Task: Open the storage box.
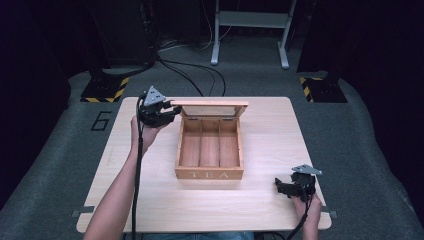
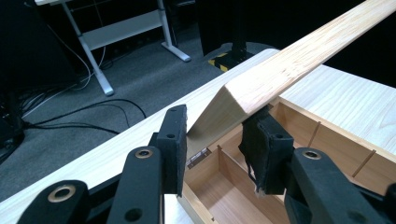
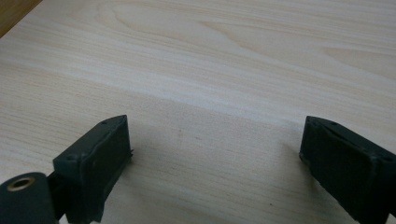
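While raised, lid corner: sits between the left gripper [image 2: 212,140] pads, which straddle it without a clear clamp.
Right gripper [image 3: 215,158]: jaws wide apart over bare table [image 1: 270,210].
Tea box [image 1: 209,172]: mid-table, lid [image 1: 209,103] upright at its far edge, open wood all round.

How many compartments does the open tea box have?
3. The tea box holds them side by side: left, middle, right. All look empty; none seems hidden.
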`<state>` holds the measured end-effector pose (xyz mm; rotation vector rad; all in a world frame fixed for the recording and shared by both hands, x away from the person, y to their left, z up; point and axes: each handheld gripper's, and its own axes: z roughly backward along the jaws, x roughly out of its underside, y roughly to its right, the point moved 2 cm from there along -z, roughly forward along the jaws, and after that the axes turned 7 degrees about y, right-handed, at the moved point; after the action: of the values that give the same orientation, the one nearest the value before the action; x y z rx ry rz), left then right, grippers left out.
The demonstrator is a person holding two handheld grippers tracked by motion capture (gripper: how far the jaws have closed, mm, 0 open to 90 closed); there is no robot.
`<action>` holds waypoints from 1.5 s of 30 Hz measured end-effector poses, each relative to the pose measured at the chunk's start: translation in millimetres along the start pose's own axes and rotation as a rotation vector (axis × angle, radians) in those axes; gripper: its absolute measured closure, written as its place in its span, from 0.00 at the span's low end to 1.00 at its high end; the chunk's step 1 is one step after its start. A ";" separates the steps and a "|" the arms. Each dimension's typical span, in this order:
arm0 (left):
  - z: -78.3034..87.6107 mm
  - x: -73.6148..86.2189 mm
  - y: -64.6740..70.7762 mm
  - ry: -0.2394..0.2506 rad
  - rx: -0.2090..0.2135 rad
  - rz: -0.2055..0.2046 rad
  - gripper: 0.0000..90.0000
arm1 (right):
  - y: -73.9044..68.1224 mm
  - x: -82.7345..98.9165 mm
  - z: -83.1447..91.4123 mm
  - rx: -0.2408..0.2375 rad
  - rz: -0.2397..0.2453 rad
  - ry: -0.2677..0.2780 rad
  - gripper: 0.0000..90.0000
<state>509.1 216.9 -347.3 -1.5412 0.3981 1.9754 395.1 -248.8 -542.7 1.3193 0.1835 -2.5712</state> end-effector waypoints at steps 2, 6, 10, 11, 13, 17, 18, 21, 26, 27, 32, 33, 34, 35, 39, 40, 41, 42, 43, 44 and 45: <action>0.0 0.0 -0.1 0.000 0.000 0.000 0.68 | 0.0 0.0 0.0 0.000 0.000 0.000 0.09; 0.0 0.1 -0.1 0.001 0.000 -0.001 0.68 | 0.0 0.0 0.0 0.001 0.000 0.000 0.09; 0.0 0.2 0.0 0.001 0.001 0.002 0.68 | 0.0 0.0 0.0 0.000 0.000 0.001 0.09; 0.0 0.1 -0.1 0.001 0.001 -0.001 0.68 | 0.0 0.0 0.0 0.000 0.000 0.000 0.09; 0.4 0.2 0.0 -0.004 0.006 0.001 0.68 | 0.0 0.0 0.0 0.000 0.000 0.000 0.09; 0.6 0.2 0.1 -0.006 0.007 0.001 0.68 | 0.0 0.0 0.0 0.000 0.000 0.000 0.09; 0.5 0.2 0.1 -0.006 0.007 0.001 0.68 | 0.0 0.0 0.0 0.000 0.000 0.000 0.09; 0.6 0.3 0.1 -0.006 0.007 0.000 0.68 | -0.1 0.0 0.0 0.001 0.000 0.000 0.09; 0.4 0.4 0.1 -0.002 0.003 -0.002 0.68 | -0.1 0.0 0.0 0.001 0.000 0.000 0.09; 0.5 0.3 0.1 -0.003 0.003 -0.002 0.68 | -0.4 0.1 0.1 0.002 -0.004 -0.001 0.09; 0.5 0.3 0.0 -0.003 0.003 -0.003 0.68 | -0.5 0.1 0.1 0.001 -0.004 -0.002 0.09; 0.5 0.3 0.0 -0.004 0.003 -0.003 0.68 | -0.2 0.0 0.0 0.001 -0.001 0.000 0.09; 0.5 0.3 0.1 -0.005 0.003 -0.003 0.68 | -0.1 0.0 0.0 0.001 0.000 0.000 0.09; 0.5 0.2 0.1 -0.005 0.003 -0.004 0.68 | -0.4 0.1 0.1 0.001 -0.003 -0.001 0.09; 0.5 0.3 0.2 -0.005 0.003 -0.004 0.68 | -0.4 0.1 0.1 0.002 -0.003 -0.001 0.09; 0.5 0.2 0.2 -0.005 0.003 -0.004 0.68 | -0.4 0.1 0.1 0.001 -0.003 -0.001 0.09; 0.5 0.2 0.2 -0.005 0.003 -0.005 0.68 | -0.5 0.1 0.1 0.002 -0.004 -0.001 0.09; 0.5 0.2 0.2 -0.005 0.003 -0.004 0.68 | -0.4 0.1 0.1 0.002 -0.003 -0.001 0.09; 0.6 0.2 0.2 -0.006 0.004 -0.004 0.68 | -0.5 0.1 0.1 0.001 -0.003 -0.001 0.09; 0.7 0.3 0.1 -0.007 0.006 -0.005 0.68 | -0.5 0.1 0.1 0.001 -0.003 -0.001 0.09; 0.7 0.2 0.2 -0.009 0.005 -0.006 0.68 | -0.5 0.1 0.1 0.001 -0.003 -0.001 0.09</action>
<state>508.4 217.2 -347.3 -1.5289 0.3939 1.9747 394.8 -248.4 -542.6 1.3186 0.1835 -2.5751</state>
